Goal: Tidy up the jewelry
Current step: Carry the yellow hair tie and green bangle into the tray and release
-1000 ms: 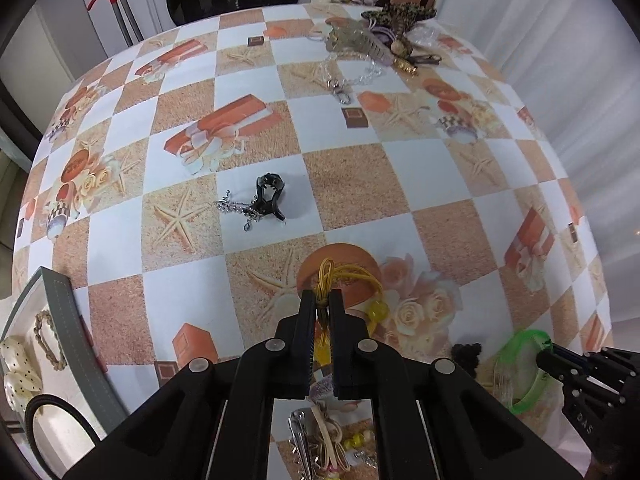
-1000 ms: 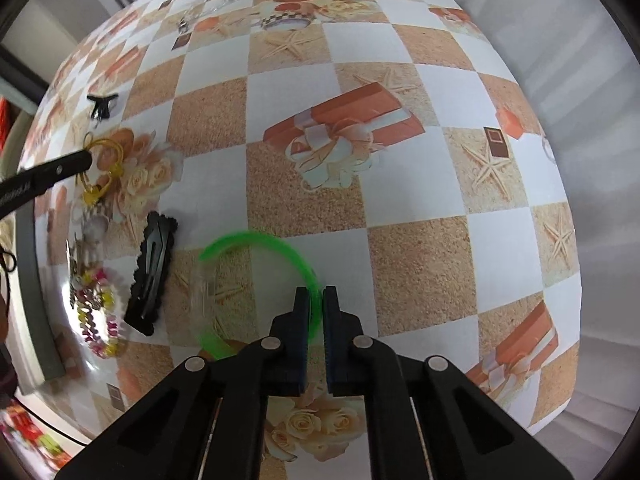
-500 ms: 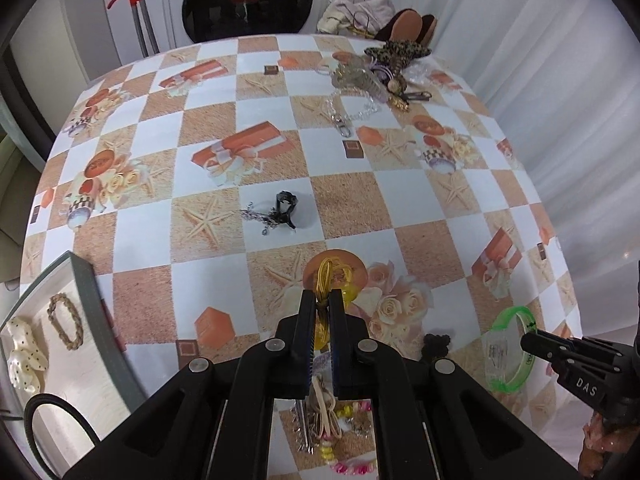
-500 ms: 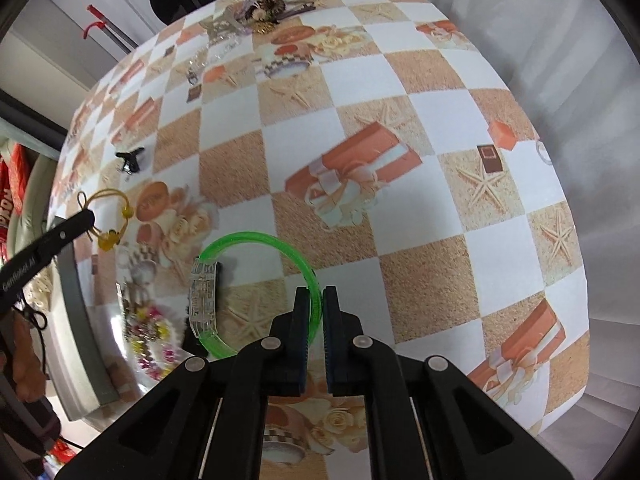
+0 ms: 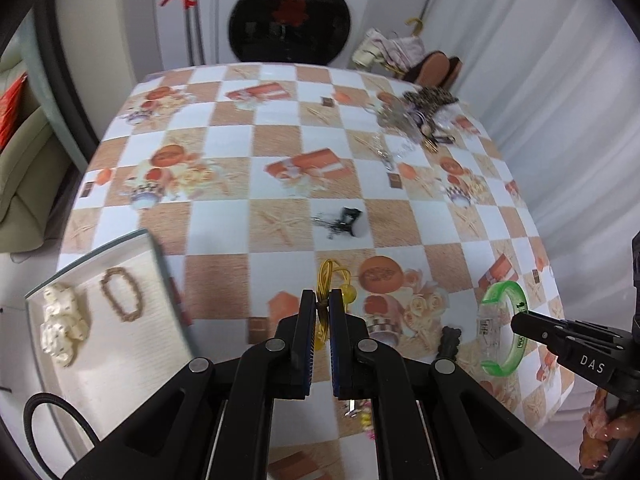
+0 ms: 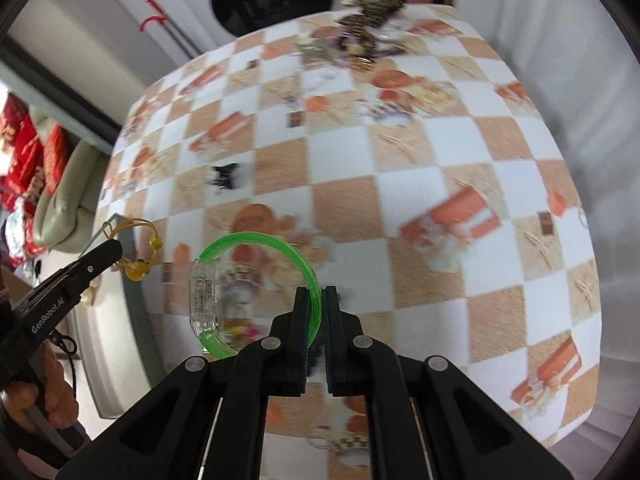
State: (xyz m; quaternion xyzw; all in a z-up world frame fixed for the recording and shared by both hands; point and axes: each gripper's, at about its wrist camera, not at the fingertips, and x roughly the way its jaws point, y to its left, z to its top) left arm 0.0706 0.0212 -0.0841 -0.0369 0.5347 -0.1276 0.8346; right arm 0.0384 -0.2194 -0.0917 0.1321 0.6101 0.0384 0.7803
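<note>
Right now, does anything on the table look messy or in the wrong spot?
Yes. A tangled heap of jewelry sits piled at the table's far edge, and a black clip lies alone mid-table, while the tray holds only two pieces.

Translucent glossy green plastic bangle (image 6: 276, 256)

The far pile of jewelry (image 5: 420, 116) was smeared by motion, no single piece readable. The black clip (image 5: 346, 220) mid-table was blurred too, its chain a grey scribble. Behind the left gripper (image 5: 322, 308), the yellow cord (image 5: 326, 280) vanished between the pads, its lower end hidden. Beads (image 5: 362, 416) under that gripper showed only in slivers. The tray (image 5: 160, 264) ran off the left edge, soft-focused. In the right view, the green bangle (image 6: 256, 240) had its near arc lost behind the right gripper (image 6: 316, 300), and its clear tag (image 6: 202, 296) was unreadable.
</note>
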